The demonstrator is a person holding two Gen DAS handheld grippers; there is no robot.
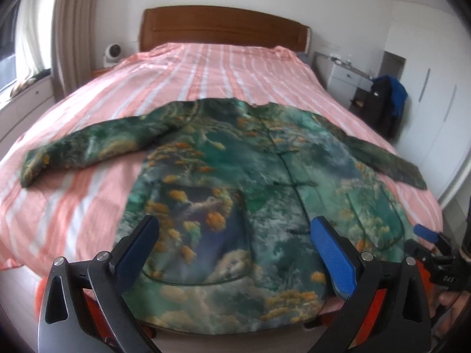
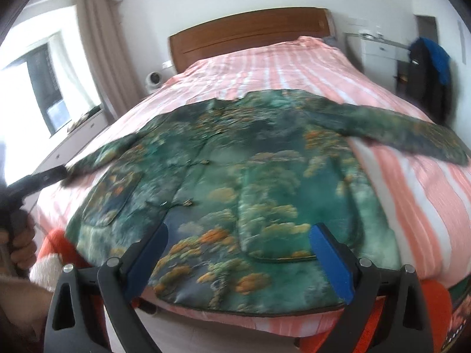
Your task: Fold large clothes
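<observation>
A large green jacket (image 1: pixel 235 182) with orange and white landscape print lies flat and face up on the bed, both sleeves spread out sideways, hem toward me; it also shows in the right wrist view (image 2: pixel 250 176). My left gripper (image 1: pixel 235 229) is open and empty, hovering above the jacket's hem near the left pocket. My right gripper (image 2: pixel 238 235) is open and empty above the hem near the right pocket. The right gripper's blue tip (image 1: pixel 426 234) shows at the right edge of the left wrist view.
The bed has a pink and white striped cover (image 1: pixel 206 70) and a wooden headboard (image 1: pixel 223 29). A small fan (image 1: pixel 112 53) stands on a nightstand at left. White drawers (image 1: pixel 344 76) and a chair with dark clothes (image 1: pixel 385 103) stand at right.
</observation>
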